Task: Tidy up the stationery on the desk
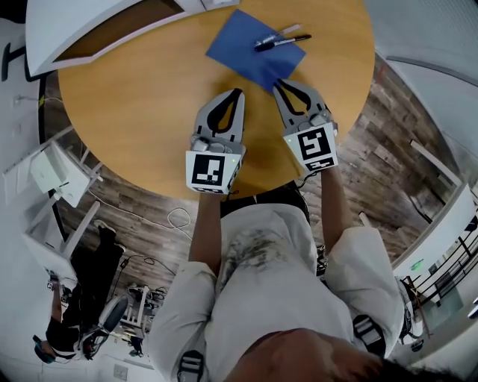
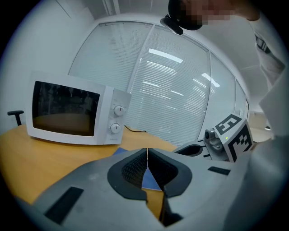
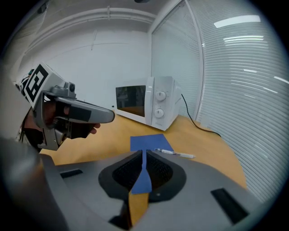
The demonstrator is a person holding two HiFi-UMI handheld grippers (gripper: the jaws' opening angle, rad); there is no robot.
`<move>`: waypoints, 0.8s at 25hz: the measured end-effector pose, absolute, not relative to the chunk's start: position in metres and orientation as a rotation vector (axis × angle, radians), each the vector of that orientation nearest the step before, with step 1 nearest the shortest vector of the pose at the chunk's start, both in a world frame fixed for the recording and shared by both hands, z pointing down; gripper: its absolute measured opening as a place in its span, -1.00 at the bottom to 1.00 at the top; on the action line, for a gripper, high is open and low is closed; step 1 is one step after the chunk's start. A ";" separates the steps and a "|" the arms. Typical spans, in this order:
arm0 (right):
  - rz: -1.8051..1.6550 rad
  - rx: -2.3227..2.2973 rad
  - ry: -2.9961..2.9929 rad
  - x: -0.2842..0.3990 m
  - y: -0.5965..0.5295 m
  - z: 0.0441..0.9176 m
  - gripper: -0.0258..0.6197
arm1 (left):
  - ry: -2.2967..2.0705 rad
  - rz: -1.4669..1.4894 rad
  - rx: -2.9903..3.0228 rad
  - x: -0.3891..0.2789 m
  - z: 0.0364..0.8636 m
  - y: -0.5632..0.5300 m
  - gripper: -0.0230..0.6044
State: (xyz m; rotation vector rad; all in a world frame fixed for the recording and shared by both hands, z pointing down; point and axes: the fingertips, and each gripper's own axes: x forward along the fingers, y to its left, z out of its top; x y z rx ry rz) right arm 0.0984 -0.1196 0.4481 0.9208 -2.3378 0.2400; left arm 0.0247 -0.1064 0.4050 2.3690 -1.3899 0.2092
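A blue sheet lies on the round wooden table, with a black marker and a pale pen across its far part. My right gripper is shut and empty, its tips over the sheet's near corner. My left gripper is shut and empty too, just left of that corner. The right gripper view shows the blue sheet and a pen beyond its shut jaws. The left gripper view shows its shut jaws with the blue sheet behind them.
A white microwave stands at the table's far left; it is also the microwave in the left gripper view and the microwave in the right gripper view. A cable runs behind it. Window blinds border the table.
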 end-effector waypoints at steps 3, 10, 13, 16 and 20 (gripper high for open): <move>0.246 0.911 -2.312 0.098 -0.122 0.463 -0.72 | -1.397 0.208 2.360 0.023 0.413 -0.109 -0.89; 0.253 0.885 -2.259 0.096 -0.124 0.492 -0.72 | -1.403 0.208 2.323 0.019 0.425 -0.105 -0.89; 0.262 0.869 -2.223 0.097 -0.123 0.506 -0.72 | -1.412 0.208 2.307 0.017 0.428 -0.102 -0.89; 0.279 0.845 -2.179 0.101 -0.120 0.523 -0.72 | -1.408 0.198 2.300 0.018 0.430 -0.098 -0.89; 0.310 0.821 -2.147 0.100 -0.113 0.538 -0.72 | -1.413 0.202 2.300 0.015 0.435 -0.093 -0.89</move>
